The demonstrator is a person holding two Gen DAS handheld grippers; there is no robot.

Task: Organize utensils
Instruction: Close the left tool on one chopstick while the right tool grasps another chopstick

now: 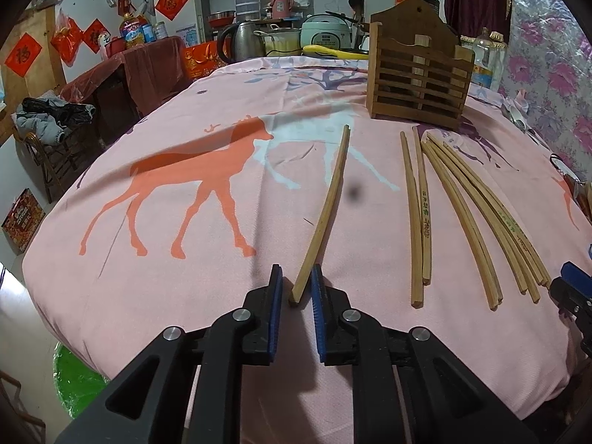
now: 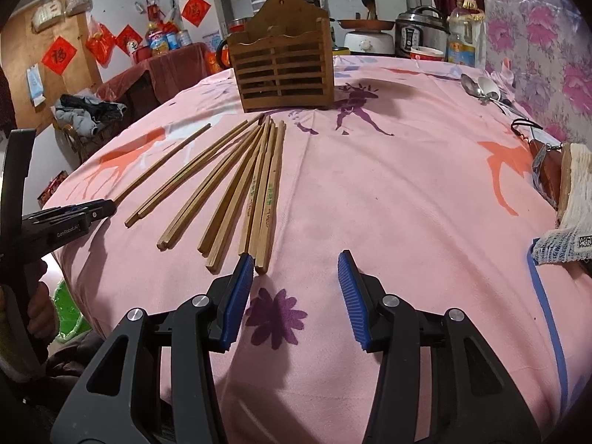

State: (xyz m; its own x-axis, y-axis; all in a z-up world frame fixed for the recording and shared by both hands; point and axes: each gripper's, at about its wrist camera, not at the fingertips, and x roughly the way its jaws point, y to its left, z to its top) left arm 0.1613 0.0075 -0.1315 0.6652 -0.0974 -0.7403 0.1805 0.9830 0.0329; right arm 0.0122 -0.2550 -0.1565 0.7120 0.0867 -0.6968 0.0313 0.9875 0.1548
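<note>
A slatted wooden utensil holder (image 1: 418,85) (image 2: 285,70) stands upright at the far side of the pink tablecloth (image 1: 185,288). One chopstick (image 1: 325,207) (image 2: 162,162) lies apart from the rest. Its near end rests between the pads of my left gripper (image 1: 298,277) (image 2: 92,209), which stands narrowly open, with a gap on the left side. Several more chopsticks (image 1: 462,214) (image 2: 236,185) fan out on the cloth in front of the holder. My right gripper (image 2: 296,272) (image 1: 573,285) is open with nothing between its fingers. Its left pad sits just beside the near ends of the fan.
Spoons (image 2: 481,87) lie at the far right of the table. A folded white cloth (image 2: 577,192) and a blue cord (image 2: 547,314) sit at the right edge. A kettle (image 1: 240,40), pots, a rice cooker (image 2: 421,31) and bottles crowd the back edge.
</note>
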